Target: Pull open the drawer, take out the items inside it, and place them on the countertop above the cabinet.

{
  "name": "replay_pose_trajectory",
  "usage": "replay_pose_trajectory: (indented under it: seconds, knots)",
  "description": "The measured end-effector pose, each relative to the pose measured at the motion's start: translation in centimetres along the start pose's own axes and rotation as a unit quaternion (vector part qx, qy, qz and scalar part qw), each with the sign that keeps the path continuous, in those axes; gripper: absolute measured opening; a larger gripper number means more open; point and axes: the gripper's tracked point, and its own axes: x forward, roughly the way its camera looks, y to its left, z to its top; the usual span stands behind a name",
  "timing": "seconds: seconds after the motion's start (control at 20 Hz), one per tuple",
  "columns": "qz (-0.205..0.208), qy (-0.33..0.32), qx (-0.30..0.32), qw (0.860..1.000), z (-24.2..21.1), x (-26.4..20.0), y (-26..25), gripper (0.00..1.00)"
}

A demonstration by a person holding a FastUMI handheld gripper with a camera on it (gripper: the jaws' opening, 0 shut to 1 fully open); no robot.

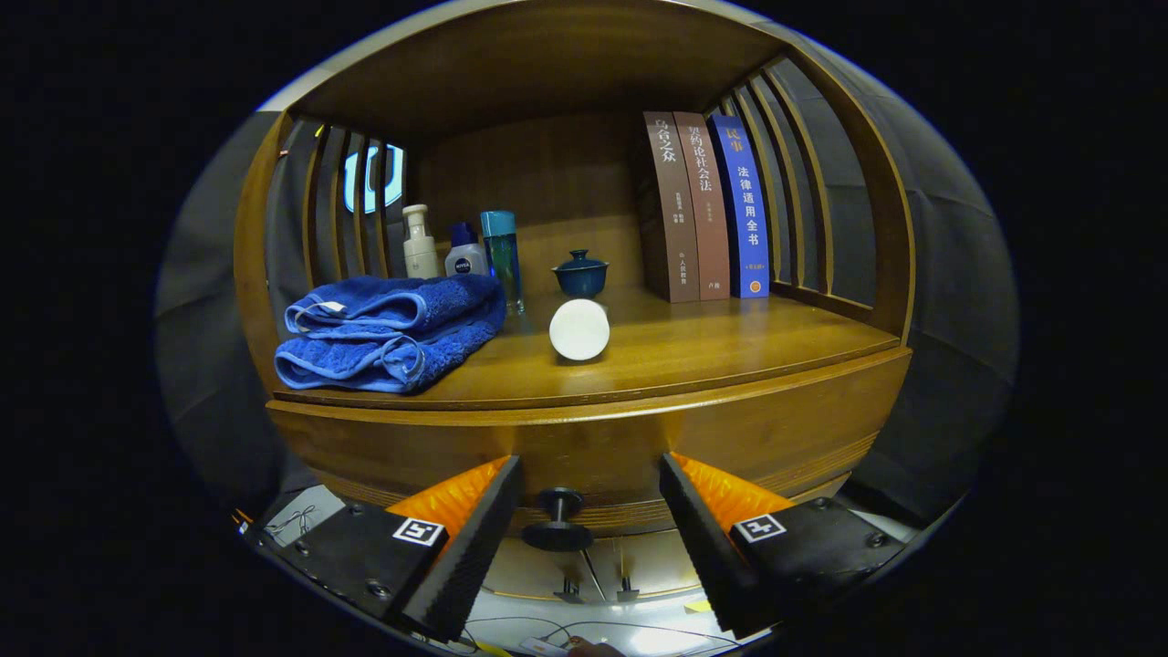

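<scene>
Two fingers (474,538) of the tool (591,529) sit closest to the lens, spread wide apart and grasping nothing. Each carries a small square marker on its upper face.

Between the fingers, roughly centred in the gap: a dark round knob (558,520) on a short stem. Neither finger touches it; clear space on both sides. The knob is mounted on the wooden drawer (776,438) front, which runs across the cabinet just under the desk (730,351) edge. Drawer looks closed, front flush with the cabinet face. Its contents are hidden.

Below the knob, a pale surface with thin cables (584,630) lying on it; detail too small to tell more.

On the desk, beyond the fingers:
- Folded blue towel (392,333), on the left near the front edge, doubled over on itself.
- White cylinder (579,329), lying on its side near the middle, round end facing the camera, just right of the towel and apart from it.
- Small dark blue lidded cup (580,274), upright, behind the cylinder.
- Behind the towel, three bottles in a row: a cream pump bottle (421,244), a short white bottle with a blue cap (465,251), a taller clear blue bottle (502,255).
- Three books (703,205) standing upright together at the right rear, two brown, one blue, spines outward.

Slatted wooden side panels (794,182) close both ends of the alcove; a wooden back panel and a wooden top enclose it.
</scene>
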Motion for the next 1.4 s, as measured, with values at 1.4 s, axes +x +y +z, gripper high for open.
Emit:
replay_pose_trajectory:
  seconds: [1.4]
  knots:
    - [0.026, -0.208, -0.038, 0.977, 16.6, -21.0, 2.0, 0.97]
